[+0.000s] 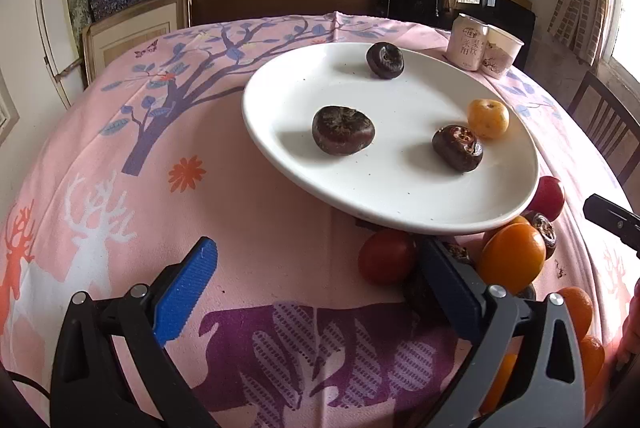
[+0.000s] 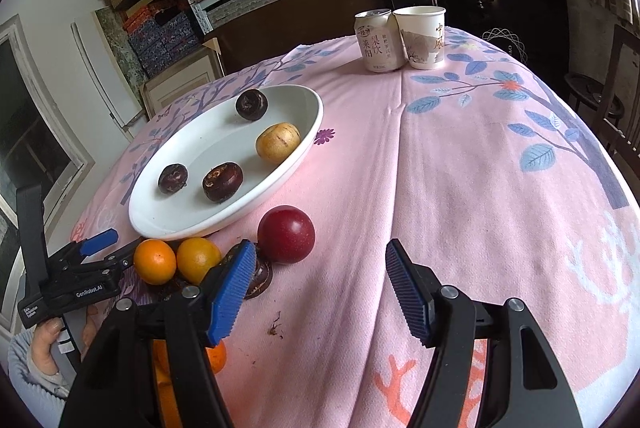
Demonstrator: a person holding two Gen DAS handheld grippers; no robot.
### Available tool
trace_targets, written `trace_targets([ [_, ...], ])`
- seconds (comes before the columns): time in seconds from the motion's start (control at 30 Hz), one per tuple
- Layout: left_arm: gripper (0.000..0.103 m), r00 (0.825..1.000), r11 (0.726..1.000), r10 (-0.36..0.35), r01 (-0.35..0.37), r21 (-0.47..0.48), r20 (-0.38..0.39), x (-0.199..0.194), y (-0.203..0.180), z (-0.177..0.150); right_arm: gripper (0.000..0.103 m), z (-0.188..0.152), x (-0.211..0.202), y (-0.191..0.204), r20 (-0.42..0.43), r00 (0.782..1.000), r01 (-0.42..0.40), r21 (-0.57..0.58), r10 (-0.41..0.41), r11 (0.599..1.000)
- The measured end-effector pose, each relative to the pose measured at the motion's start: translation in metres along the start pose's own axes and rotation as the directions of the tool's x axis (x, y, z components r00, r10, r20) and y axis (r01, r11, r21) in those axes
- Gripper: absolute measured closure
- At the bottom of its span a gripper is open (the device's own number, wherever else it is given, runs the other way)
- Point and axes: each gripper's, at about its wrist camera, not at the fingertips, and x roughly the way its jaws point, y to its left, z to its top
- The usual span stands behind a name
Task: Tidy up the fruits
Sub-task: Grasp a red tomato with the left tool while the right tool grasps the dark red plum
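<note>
Two grippers' jaws open and empty, plate [image 1: 280,144] hiding fruit pile [image 1: 512,256], perhaps more fruit behind.

White plate [image 2: 304,144] with three dark brown fruits [image 2: 222,182] and one yellow [image 2: 278,142]; oranges [image 2: 155,262], red plum [image 2: 286,234]; pink cloth [image 2: 460,188], tree-and-deer print; blue pads [image 2: 232,292].

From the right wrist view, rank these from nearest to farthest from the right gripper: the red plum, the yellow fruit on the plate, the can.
1. Red plum: on the cloth just ahead of the right gripper, toward its left side.
2. Yellow fruit: on the plate's right side, farther back.
3. Can: at the table's far edge.
</note>
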Motion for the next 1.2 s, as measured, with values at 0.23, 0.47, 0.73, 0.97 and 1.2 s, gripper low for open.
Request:
trace_targets([
  [0.23, 0.005, 0.993, 0.992, 0.112, -0.110, -0.068, 0.030, -0.025, 0.032, -0.018, 0.035, 0.001, -0.002, 0.000, 0.012, 1.000, -0.013, 0.006, 0.013, 1.000],
  [0.47, 0.005, 0.997, 0.993, 0.068, -0.070, 0.092, 0.029, -0.020, -0.004, -0.019, 0.035, 0.000, -0.003, 0.002, 0.014, 1.000, -0.015, -0.007, 0.015, 1.000],
  [0.73, 0.047, 0.998, 0.999, -0.041, 0.040, -0.003, -0.039, -0.011, 0.015, -0.020, 0.035, -0.002, -0.002, 0.006, 0.005, 1.000, -0.008, -0.031, 0.008, 0.999],
  [0.97, 0.048, 0.996, 0.997, -0.071, 0.073, 0.041, -0.050, -0.024, 0.004, -0.038, 0.035, -0.004, 0.003, 0.006, -0.007, 1.000, 0.006, -0.036, -0.006, 0.999],
  [1.2, 0.051, 0.995, 0.995, -0.085, 0.087, 0.044, -0.048, -0.026, 0.001, -0.039, 0.039, 0.000, 0.016, 0.015, -0.018, 0.999, 0.039, -0.089, -0.040, 0.995],
])
